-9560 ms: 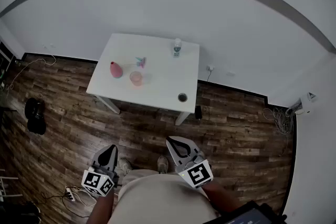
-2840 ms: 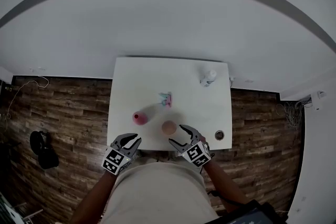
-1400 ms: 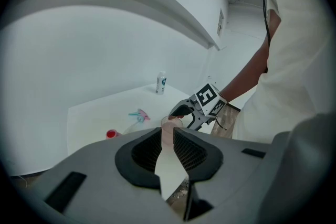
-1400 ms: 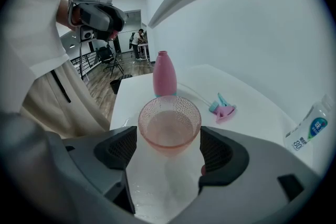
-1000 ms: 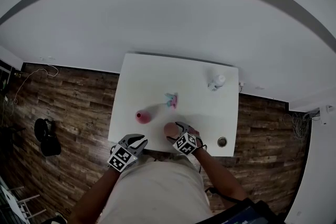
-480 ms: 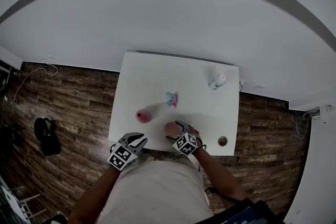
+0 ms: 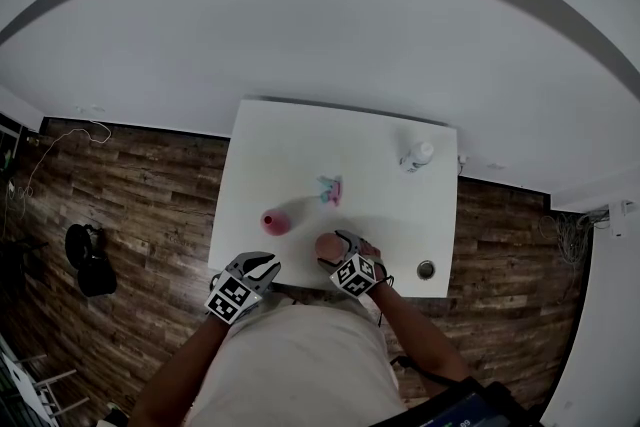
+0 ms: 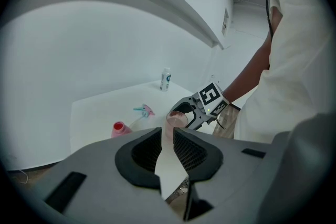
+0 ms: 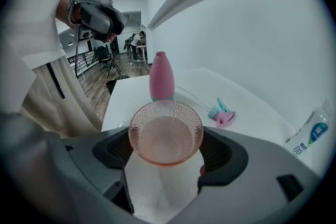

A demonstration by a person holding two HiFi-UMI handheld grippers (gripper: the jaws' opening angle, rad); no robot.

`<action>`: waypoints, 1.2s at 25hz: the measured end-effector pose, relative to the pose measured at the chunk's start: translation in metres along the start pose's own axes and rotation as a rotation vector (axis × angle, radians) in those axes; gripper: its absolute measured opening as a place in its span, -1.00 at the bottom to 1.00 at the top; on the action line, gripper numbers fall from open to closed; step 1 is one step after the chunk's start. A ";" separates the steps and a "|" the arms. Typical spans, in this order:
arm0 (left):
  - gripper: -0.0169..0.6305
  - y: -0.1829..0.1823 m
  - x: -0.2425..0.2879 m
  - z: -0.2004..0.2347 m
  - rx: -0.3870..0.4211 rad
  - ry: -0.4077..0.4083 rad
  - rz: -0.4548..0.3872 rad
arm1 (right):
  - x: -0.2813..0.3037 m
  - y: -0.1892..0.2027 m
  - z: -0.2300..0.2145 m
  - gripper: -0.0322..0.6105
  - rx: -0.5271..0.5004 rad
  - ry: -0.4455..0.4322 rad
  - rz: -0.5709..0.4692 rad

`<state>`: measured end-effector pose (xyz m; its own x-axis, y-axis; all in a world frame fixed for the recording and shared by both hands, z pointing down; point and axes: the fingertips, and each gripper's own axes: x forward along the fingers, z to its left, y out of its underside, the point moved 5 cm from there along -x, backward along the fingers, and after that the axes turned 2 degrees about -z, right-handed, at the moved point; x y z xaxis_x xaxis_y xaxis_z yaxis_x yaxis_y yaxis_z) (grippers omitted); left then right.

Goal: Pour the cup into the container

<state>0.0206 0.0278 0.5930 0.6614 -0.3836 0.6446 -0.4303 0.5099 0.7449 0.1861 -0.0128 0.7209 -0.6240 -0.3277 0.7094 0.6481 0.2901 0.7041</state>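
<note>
Dimpled pink cup (image 9: 165, 134) sits near the worktop's (image 7: 300, 145) front edge, between our right tongs (image 9: 166, 150). Those jaws just opened wide around it and aren't pinching yet. Left tongs (image 8: 167, 132) are nearly closed and empty. We'd guess the cup's light, rigid and slick, so squeeze mid-wall gently.

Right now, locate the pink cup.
Head view, lower centre: the cup sits right of the pink bottle, between the right gripper's jaws, which have just been opening.
</note>
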 end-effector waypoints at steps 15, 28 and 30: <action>-0.76 0.008 -0.007 0.000 -0.014 -0.005 0.000 | 0.000 -0.001 0.002 0.27 0.037 0.034 0.007; -0.76 0.015 -0.015 0.000 -0.021 -0.019 0.006 | -0.006 -0.005 0.008 0.27 0.059 0.051 -0.021; -0.76 0.016 -0.016 0.000 -0.023 -0.020 0.006 | -0.009 -0.009 0.009 0.27 0.064 0.049 -0.030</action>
<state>0.0035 0.0424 0.5949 0.6464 -0.3957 0.6524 -0.4200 0.5293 0.7372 0.1826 -0.0046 0.7084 -0.6196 -0.3807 0.6864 0.5991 0.3357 0.7269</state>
